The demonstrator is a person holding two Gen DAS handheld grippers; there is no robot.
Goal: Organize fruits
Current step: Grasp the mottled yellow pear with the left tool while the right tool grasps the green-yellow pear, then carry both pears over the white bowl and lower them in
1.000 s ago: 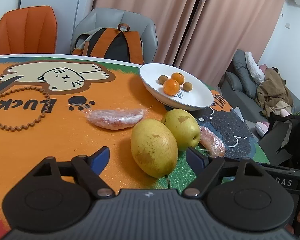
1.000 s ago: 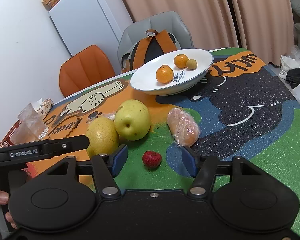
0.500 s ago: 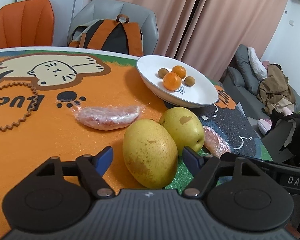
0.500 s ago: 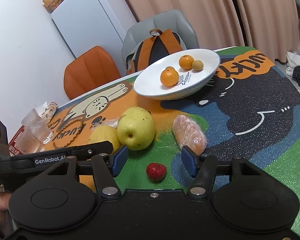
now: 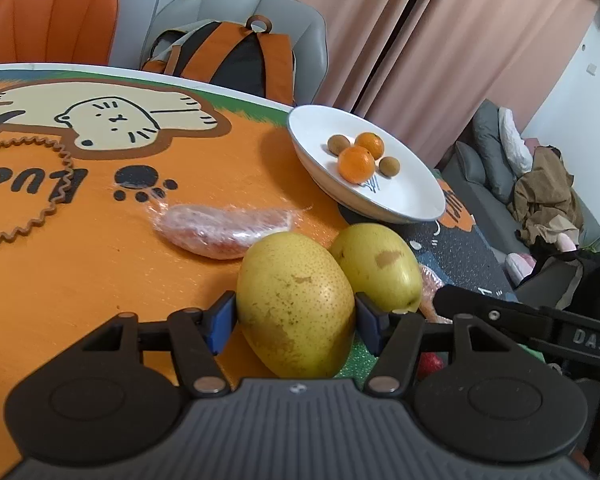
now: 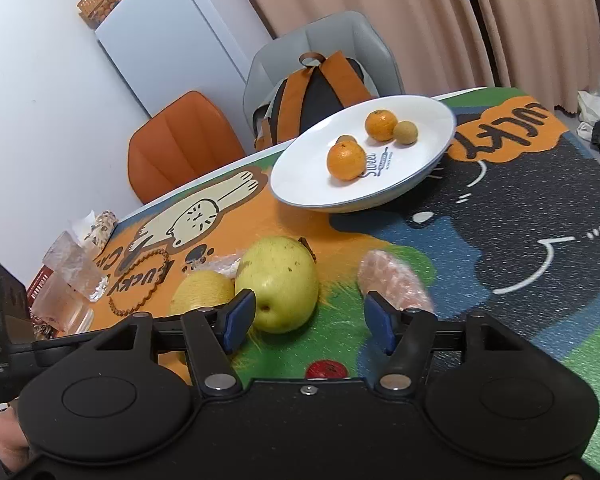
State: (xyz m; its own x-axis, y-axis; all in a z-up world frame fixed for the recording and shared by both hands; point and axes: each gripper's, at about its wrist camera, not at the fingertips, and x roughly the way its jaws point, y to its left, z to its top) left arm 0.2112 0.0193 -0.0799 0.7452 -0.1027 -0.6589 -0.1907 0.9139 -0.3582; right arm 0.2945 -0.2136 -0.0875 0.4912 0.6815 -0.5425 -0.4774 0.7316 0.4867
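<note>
The left claw [image 5: 296,322] had just closed onto the near speckled yellow pear [image 5: 295,308]; the right claw [image 6: 307,322] gaped empty, just opening.

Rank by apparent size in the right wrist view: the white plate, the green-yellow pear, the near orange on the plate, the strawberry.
1. white plate
2. green-yellow pear, though it lies nearer the camera
3. near orange
4. strawberry, partly hidden, so unsure

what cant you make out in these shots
- Strawberry: right wrist view, lower half cut off by the right gripper's body.
- Second wrapped fruit: left wrist view, mostly behind the far pear.
- Small print on the plate: too small to read.
</note>
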